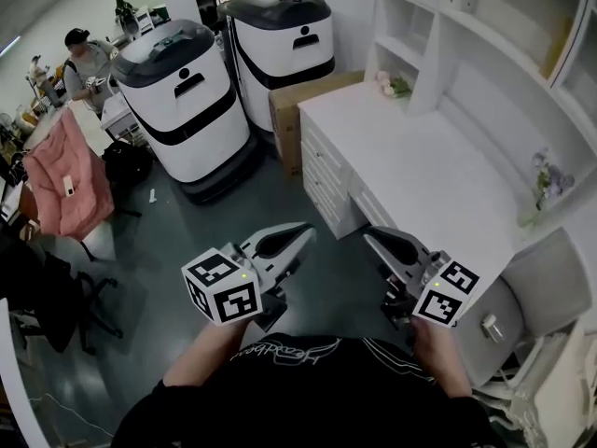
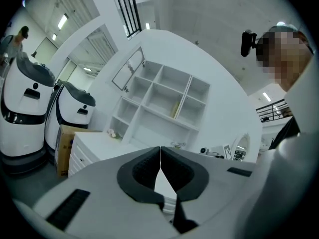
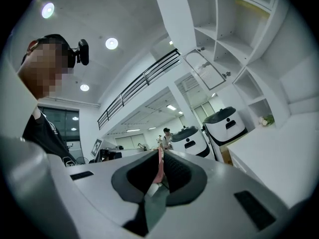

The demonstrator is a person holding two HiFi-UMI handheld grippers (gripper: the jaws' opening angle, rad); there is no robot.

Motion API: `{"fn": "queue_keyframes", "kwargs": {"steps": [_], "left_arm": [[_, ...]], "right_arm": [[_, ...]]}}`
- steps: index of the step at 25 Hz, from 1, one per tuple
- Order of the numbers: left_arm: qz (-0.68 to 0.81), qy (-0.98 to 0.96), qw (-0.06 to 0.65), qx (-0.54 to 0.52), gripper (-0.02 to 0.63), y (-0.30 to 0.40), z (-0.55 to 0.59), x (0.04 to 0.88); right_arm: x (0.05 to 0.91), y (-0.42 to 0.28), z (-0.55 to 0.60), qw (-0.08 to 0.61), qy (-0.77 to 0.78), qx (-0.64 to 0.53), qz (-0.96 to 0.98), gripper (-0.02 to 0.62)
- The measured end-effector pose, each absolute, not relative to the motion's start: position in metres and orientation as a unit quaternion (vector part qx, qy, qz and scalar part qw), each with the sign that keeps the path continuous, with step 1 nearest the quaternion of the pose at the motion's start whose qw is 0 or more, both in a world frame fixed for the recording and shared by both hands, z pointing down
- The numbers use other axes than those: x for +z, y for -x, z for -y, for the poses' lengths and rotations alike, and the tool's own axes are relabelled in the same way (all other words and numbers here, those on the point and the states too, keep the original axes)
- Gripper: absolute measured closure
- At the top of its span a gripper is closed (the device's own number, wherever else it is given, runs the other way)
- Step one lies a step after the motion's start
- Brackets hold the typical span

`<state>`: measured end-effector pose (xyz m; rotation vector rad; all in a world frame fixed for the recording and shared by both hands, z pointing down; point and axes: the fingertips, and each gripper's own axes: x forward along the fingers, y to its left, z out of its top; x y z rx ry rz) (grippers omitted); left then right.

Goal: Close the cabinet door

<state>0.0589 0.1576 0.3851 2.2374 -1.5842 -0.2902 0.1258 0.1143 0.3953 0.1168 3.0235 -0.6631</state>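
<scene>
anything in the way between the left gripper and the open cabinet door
Nothing visible. In the left gripper view, only open air lies between the left gripper and the cabinet door, which stands open at the shelf unit's upper left. The desk stands below it.

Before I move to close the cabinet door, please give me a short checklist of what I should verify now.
1. Cabinet door found: ok, it stands open at an upper corner of the shelf unit.
2. Left gripper empty, jaws together: ok.
3. Right gripper empty: ok.
4. Grippers close to the door: not ok, both are low, beside the desk.
5. Way up to the door free: cannot tell.
</scene>
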Motion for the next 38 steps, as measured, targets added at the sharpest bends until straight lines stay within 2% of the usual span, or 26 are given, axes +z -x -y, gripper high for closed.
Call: {"fn": "queue_keyframes", "kwargs": {"steps": [11, 16, 29, 38], "left_arm": [[0.556, -0.814, 0.143, -0.086, 0.584, 0.008, -0.083, 0.368], [0.546, -0.821, 0.141, -0.088, 0.584, 0.061, -0.024, 0.369], [0.501, -0.853, 0.116, -0.086, 0.584, 0.225, 0.167, 0.32], [0.492, -0.863, 0.075, -0.08, 0.583, 0.295, 0.262, 0.289]], "right_arm": [[0.365, -0.055, -0.041, 0.064, -0.033, -0.177, -0.982, 0.538], [0.366, -0.016, 0.022, 0.071, -0.001, -0.175, -0.982, 0.538], [0.324, 0.137, 0.203, 0.086, 0.05, -0.159, -0.982, 0.538], [0.309, 0.181, 0.281, 0.09, 0.096, -0.143, -0.981, 0.538]]}}
